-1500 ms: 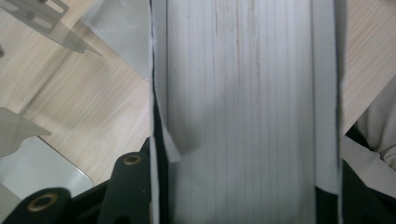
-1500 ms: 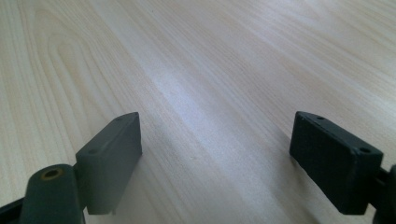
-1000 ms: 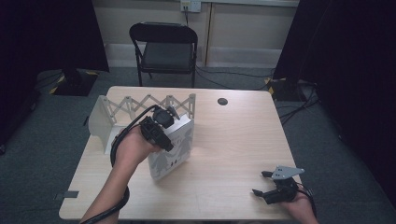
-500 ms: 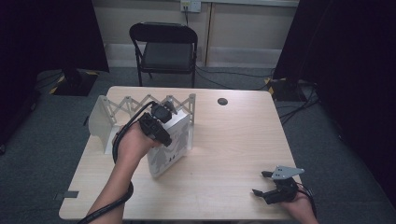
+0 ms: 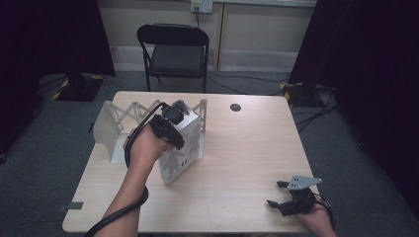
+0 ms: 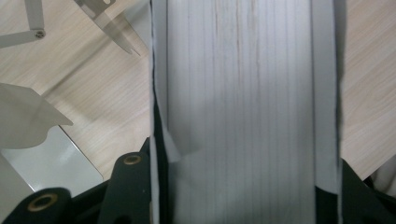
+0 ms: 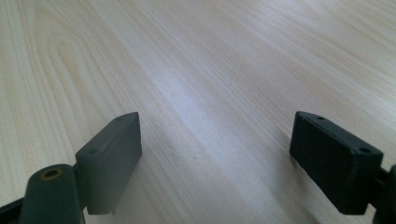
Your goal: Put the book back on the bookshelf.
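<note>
A thick white book [image 5: 187, 150] stands tilted on the wooden table [image 5: 247, 148], with its top held by my left gripper [image 5: 177, 118], which is shut on it. In the left gripper view the page edges of the book [image 6: 243, 93] run between the two black jaws of the left gripper [image 6: 243, 196]. Just behind and left of the book stands a pale metal expanding book rack [image 5: 111, 128] with a lattice back. My right gripper [image 5: 274, 193] rests open near the table's front right edge. Bare wood lies between the fingertips of my right gripper [image 7: 217, 158].
A small dark round disc [image 5: 235, 107] lies near the table's far edge. A black folding chair [image 5: 175, 54] stands behind the table. Cables run over the grey carpet at the back right. Bare tabletop stretches between the book and the right gripper.
My left hand and the gripped book have shifted a little toward the rack. The right gripper has stayed where it was.
</note>
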{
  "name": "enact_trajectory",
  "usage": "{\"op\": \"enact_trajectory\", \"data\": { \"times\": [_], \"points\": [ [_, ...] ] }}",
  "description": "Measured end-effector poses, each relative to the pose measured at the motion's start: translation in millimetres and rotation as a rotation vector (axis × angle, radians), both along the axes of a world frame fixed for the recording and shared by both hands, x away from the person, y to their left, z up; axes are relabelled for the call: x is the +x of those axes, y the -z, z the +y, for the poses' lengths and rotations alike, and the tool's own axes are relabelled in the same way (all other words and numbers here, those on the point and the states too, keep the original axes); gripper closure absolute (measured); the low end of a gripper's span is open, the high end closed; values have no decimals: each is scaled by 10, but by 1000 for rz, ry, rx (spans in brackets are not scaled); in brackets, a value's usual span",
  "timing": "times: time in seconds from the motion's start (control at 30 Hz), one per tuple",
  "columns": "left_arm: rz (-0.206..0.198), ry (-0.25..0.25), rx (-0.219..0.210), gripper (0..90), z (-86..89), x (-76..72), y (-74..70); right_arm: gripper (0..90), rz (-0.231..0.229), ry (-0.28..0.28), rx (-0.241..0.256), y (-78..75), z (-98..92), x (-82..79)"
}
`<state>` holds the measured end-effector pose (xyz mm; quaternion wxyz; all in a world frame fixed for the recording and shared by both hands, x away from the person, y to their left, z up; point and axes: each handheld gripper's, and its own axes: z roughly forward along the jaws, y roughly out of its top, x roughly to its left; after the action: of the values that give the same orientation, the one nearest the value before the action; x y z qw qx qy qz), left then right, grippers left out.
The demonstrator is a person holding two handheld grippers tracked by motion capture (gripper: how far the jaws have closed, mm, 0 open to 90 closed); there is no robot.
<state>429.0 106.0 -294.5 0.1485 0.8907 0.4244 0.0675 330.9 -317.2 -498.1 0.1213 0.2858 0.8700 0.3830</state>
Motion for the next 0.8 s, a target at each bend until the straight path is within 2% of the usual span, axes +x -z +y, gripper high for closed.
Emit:
{"op": "enact_trajectory", "data": {
  "times": [0.63, 0.8],
  "points": [
    [3, -70, -23, 529, -2, 140, 20, 162, -1, 0, 1, 1, 1, 0],
    [-13, -83, -23, 529, -8, 167, 30, 162, -1, 0, 1, 1, 1, 0]
  ]
}}
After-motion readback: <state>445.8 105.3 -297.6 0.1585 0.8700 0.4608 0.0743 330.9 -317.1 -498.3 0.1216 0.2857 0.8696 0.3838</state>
